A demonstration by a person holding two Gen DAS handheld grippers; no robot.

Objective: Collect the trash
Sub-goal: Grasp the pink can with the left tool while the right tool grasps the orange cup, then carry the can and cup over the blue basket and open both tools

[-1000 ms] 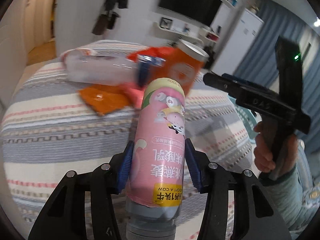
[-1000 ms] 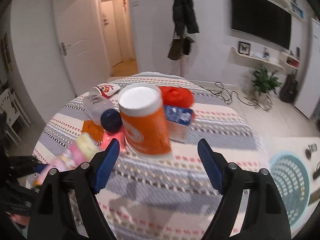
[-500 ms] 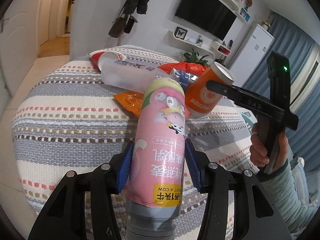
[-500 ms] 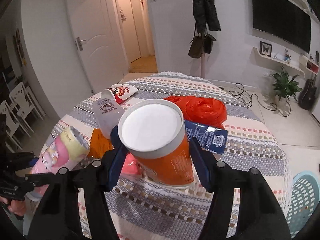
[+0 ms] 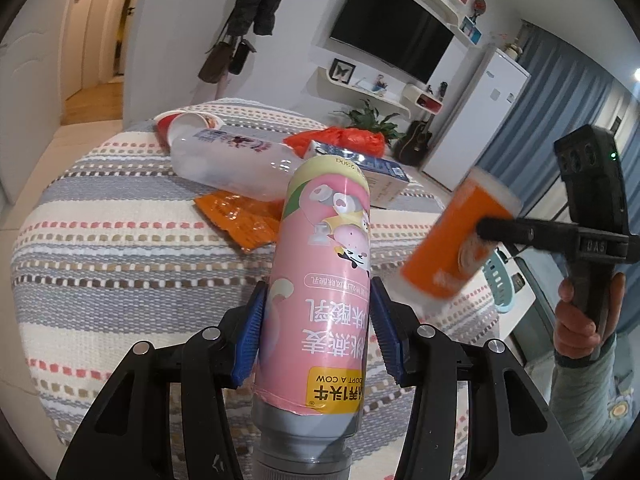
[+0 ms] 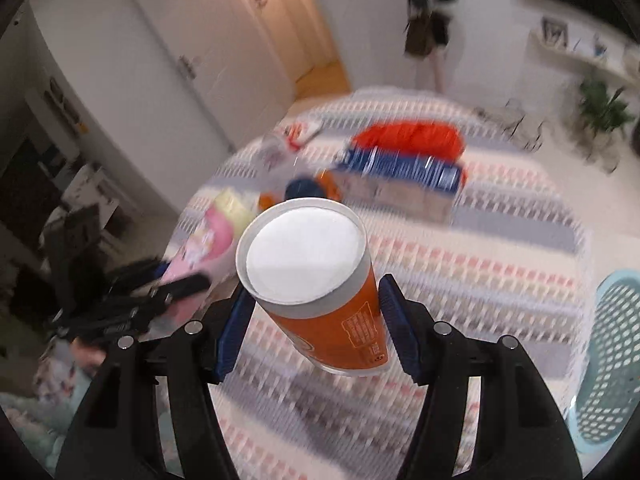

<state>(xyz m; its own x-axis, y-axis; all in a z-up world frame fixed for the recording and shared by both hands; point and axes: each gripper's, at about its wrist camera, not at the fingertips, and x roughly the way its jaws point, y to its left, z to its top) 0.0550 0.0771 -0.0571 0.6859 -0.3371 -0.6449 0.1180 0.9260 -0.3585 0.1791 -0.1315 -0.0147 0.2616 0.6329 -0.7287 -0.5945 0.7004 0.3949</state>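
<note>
L gripper (image 5: 318, 336) pinching pink bottle (image 5: 320, 280) near cap end; R gripper (image 6: 312, 328) squeezing orange can (image 6: 320, 296), basket (image 6: 612, 360) lying to its R. Risk: can slipping w/ fast swing, bottle tipping fwd.

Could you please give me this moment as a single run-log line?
left tool: shut on pink bottle | right tool: shut on orange canister, off table | basket: lower right

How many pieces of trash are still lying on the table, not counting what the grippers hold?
5 that I can see: a clear plastic bottle, a paper cup behind it, an orange wrapper, a blue-topped carton, and a red plastic bag at the back. More may be hidden underneath.
</note>
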